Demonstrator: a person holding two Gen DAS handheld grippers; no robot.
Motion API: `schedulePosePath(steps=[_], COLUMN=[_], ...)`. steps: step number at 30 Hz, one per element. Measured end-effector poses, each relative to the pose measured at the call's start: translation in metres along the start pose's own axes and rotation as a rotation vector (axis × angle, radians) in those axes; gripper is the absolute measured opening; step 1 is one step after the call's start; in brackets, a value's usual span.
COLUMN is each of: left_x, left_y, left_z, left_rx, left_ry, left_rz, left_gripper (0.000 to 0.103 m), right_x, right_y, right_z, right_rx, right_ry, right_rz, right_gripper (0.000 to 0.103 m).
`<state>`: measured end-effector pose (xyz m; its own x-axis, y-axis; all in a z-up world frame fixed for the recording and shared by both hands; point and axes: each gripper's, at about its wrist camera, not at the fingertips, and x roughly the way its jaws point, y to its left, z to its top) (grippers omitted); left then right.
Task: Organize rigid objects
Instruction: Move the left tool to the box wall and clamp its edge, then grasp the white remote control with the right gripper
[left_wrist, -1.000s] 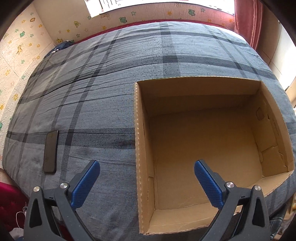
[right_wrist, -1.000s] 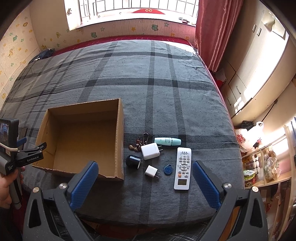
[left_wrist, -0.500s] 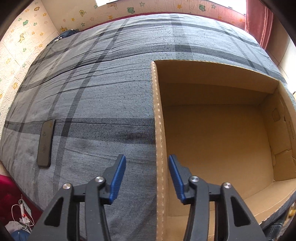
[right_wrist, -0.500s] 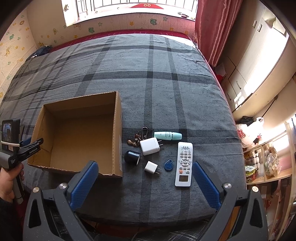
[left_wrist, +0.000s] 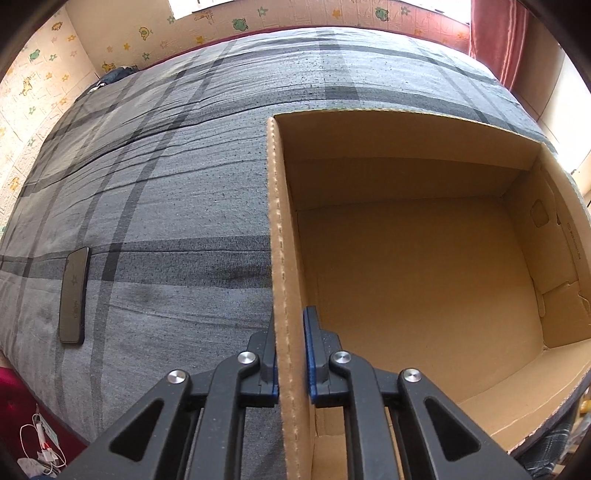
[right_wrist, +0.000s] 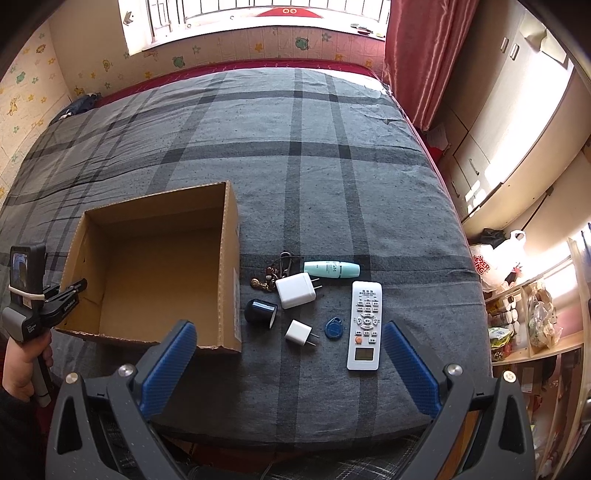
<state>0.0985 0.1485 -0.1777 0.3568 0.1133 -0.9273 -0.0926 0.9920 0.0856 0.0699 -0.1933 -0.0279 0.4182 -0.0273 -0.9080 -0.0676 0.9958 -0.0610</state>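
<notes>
An open, empty cardboard box (left_wrist: 388, 136) sits on the grey plaid bed. My left gripper (left_wrist: 290, 325) is shut on the box's left wall, one blue pad on each side. The right wrist view shows the same box (right_wrist: 229, 258) with the left gripper (right_wrist: 79, 286) clamped on its near-left wall. My right gripper (right_wrist: 288, 326) hangs open above the bed's front edge, holding nothing. Beyond it lie a white remote (right_wrist: 364, 325), a large white charger (right_wrist: 295, 290), a small white charger (right_wrist: 298, 331), a blue key fob (right_wrist: 334, 328), a dark round cap (right_wrist: 260, 312), a mint bottle (right_wrist: 331, 268) and a keychain (right_wrist: 275, 271).
A black phone (left_wrist: 74, 295) lies on the bed left of the box. A person's hand (right_wrist: 22, 369) holds the left gripper's handle. Cabinets (right_wrist: 491, 155) and cluttered shelves (right_wrist: 528, 325) stand right of the bed, with a red curtain (right_wrist: 424, 55) at the far right corner.
The left gripper's jaws went from wide open to closed on the box's left wall as it came down onto the rim. The right gripper stayed open and nearly still.
</notes>
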Motion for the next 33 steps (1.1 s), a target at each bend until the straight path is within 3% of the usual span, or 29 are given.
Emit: schedulePosePath(steps=[12,33], left_x=[0.0,0.003], left_y=[0.0,0.002], left_z=[-0.001,-0.004], left_rx=[-0.017,-0.036], left_ry=[-0.012,-0.013], left_rz=[0.007,0.002], left_gripper=[0.011,0.011], right_x=[0.022,0.173], right_y=[-0.036,-0.12], right_z=[-0.002,-0.026], right_rx=[0.054,0.162], right_ry=[0.02,0.135], right_rz=[-0.064,-0.1], right_gripper=[0.103,0.1])
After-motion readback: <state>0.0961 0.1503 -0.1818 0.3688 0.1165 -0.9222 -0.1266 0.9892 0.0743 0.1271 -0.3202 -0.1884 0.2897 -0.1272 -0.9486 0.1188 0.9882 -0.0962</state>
